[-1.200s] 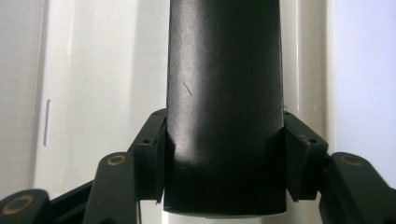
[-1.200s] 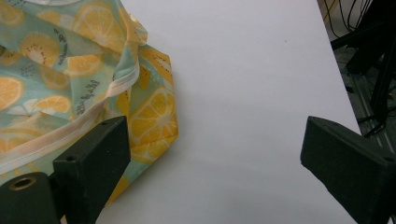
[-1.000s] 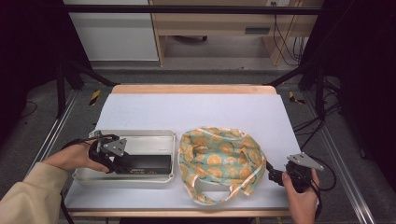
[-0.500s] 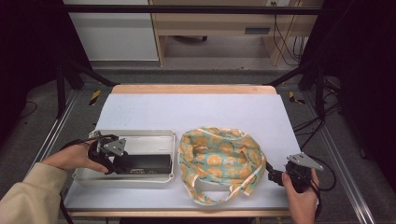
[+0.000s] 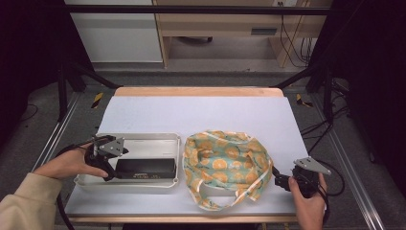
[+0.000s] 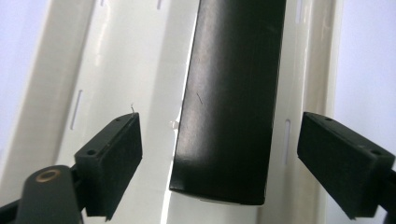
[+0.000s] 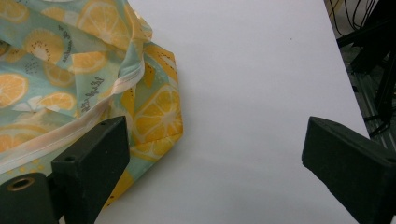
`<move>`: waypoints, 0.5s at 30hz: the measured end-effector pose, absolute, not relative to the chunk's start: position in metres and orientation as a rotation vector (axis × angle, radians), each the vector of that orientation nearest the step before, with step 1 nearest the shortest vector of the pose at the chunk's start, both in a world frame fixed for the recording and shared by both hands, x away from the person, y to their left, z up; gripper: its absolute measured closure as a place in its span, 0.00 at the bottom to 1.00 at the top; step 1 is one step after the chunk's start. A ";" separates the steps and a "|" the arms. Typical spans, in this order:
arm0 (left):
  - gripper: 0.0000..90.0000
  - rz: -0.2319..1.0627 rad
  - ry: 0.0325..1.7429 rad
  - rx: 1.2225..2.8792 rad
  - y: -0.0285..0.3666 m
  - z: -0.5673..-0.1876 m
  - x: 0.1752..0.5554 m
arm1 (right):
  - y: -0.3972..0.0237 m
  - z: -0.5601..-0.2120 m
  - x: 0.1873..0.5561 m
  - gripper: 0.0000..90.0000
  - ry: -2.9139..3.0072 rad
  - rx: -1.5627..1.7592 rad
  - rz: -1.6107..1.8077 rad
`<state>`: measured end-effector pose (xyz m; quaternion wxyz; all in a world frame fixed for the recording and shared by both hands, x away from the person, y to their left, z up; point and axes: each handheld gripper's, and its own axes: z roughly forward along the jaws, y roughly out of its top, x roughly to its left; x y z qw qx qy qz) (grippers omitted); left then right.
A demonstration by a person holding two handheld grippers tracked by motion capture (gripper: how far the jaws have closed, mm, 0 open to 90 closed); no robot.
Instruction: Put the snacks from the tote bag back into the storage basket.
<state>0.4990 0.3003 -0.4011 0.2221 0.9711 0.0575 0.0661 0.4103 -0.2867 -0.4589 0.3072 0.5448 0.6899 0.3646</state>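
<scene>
since the earlier frame the left gripper [image 5: 109,168] had just spread its jaws clear of the black box [image 6: 232,100], apparently set flat in the white tray [image 5: 143,139] for release, while the right gripper [image 5: 281,181] waited wide open beside the orange-print bag [image 5: 225,163].

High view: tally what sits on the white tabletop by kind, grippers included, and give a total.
Trays: 1, the white tray
Boxes: 1, the black box lying in that tray
Bags: 1, the orange-print bag
Grippers: 2, the left gripper with open jaws either side of the box end, not touching it, and the right gripper open beside the bag
Total: 5
</scene>
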 end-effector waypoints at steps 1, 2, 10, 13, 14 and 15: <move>0.14 0.187 0.165 2.680 0.300 -0.400 0.498 | -0.287 -0.459 0.410 0.09 1.825 1.441 0.964; 0.13 0.193 0.172 2.675 0.299 -0.399 0.498 | -0.287 -0.459 0.410 0.09 1.825 1.441 0.965; 0.08 0.225 0.238 2.621 0.291 -0.387 0.493 | -0.287 -0.459 0.410 0.09 1.826 1.444 0.964; 0.08 0.237 0.229 2.620 0.286 -0.383 0.492 | -0.287 -0.459 0.410 0.09 1.825 1.445 0.965; 0.08 0.241 0.236 2.606 0.284 -0.382 0.491 | -0.287 -0.459 0.410 0.09 1.826 1.444 0.966; 0.08 0.241 0.238 2.600 0.282 -0.381 0.491 | -0.287 -0.459 0.410 0.09 1.826 1.445 0.965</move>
